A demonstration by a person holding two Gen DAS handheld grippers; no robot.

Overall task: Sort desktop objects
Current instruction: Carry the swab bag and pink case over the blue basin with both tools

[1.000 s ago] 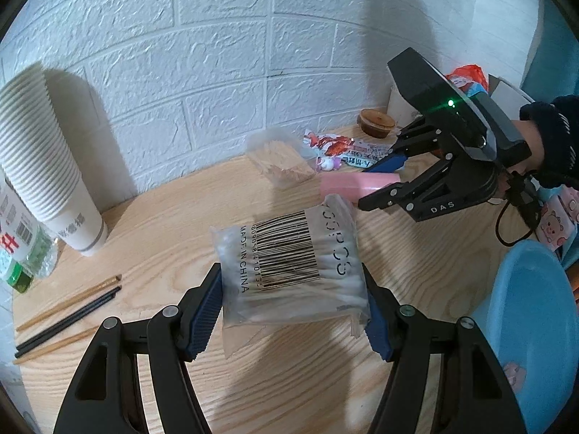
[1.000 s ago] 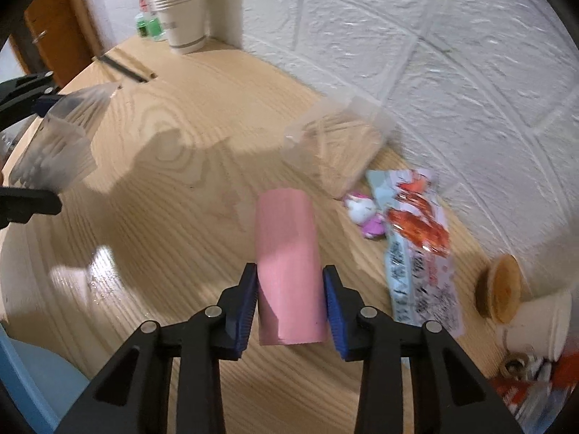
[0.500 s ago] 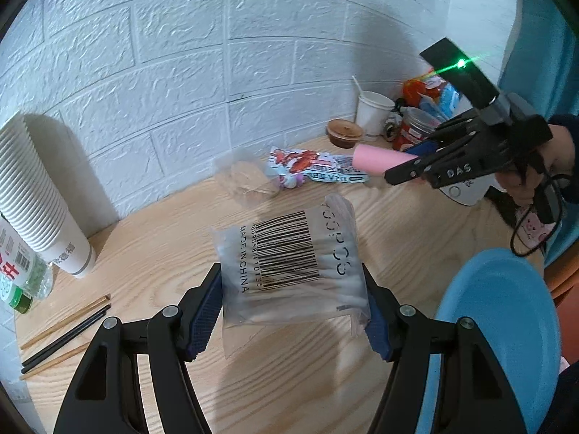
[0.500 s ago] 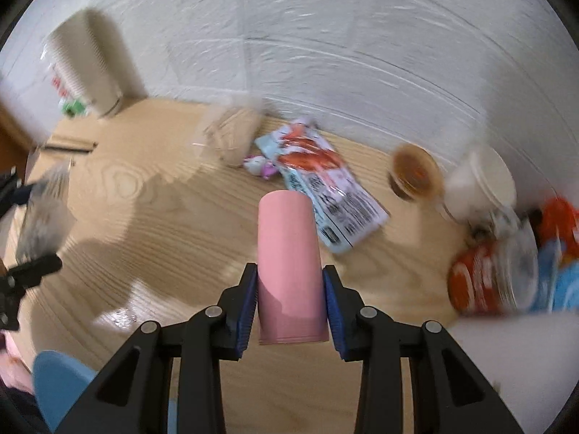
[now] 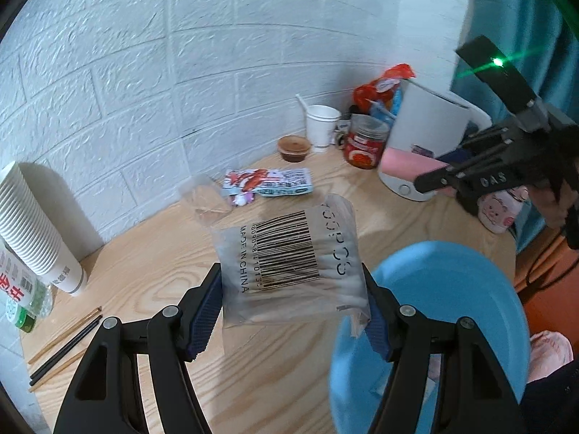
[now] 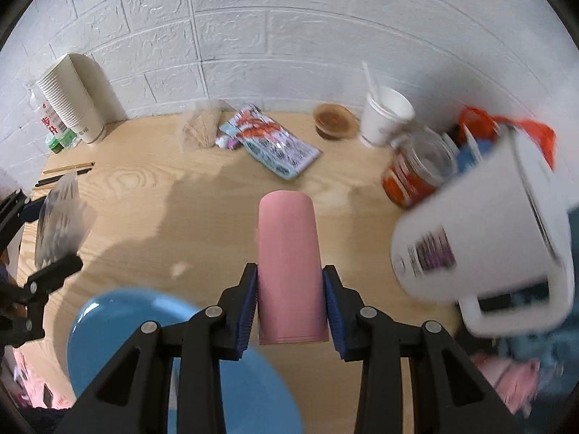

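Now both claws lifted off desk: L gripper (image 5: 291, 311) clamps swab pack (image 5: 289, 264), R gripper (image 6: 289, 303) pink cylinder (image 6: 288, 267); blue basin (image 5: 452, 289) now just below, drop-off likely next.

The clear cotton swab bag (image 5: 289, 267) carries a barcode and the print "MADE IN CHINA". The right gripper (image 5: 416, 166) body is marked "DAS".

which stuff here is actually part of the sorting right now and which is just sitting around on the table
In hand for the job:
- cotton swab bag, clamped in the left gripper
- pink cylinder, clamped in the right gripper
- blue basin, at the table's near edge

Lying about:
- paper cup stack
- chopsticks
- toothpick bag
- snack packet
- sauce tub
- red jar
- white kettle
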